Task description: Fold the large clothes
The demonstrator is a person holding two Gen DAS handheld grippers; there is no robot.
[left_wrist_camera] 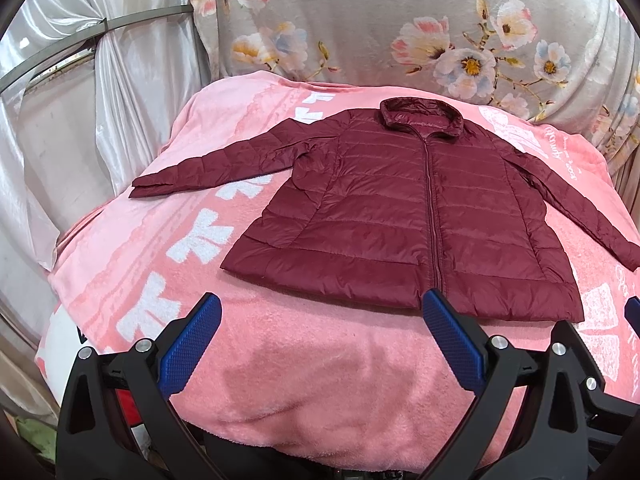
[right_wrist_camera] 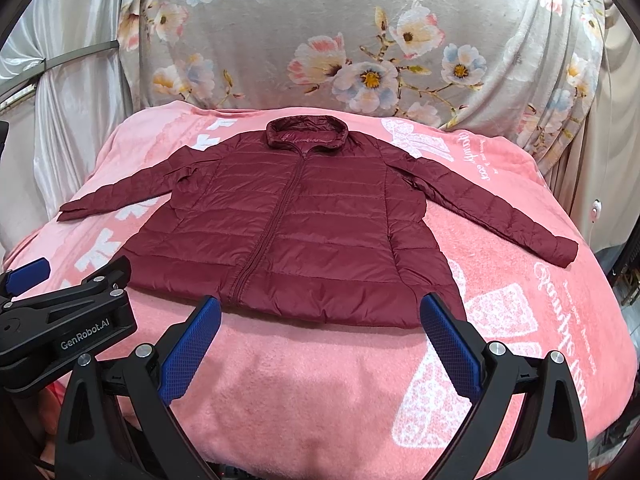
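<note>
A dark red quilted puffer jacket (left_wrist_camera: 412, 208) lies flat and zipped on a pink blanket, collar at the far end, both sleeves spread out to the sides. It also shows in the right wrist view (right_wrist_camera: 296, 232). My left gripper (left_wrist_camera: 322, 312) is open and empty, hovering just short of the jacket's near hem. My right gripper (right_wrist_camera: 320, 314) is open and empty, also just short of the hem, to the right of the left one. The left gripper's body (right_wrist_camera: 64, 320) shows at the left of the right wrist view.
The pink blanket (left_wrist_camera: 312, 384) with white print covers a raised surface. A grey floral cloth (left_wrist_camera: 400, 20) hangs behind it. White satin curtains (left_wrist_camera: 60, 120) and a metal rail stand at the left. The blanket drops off at the left and right edges.
</note>
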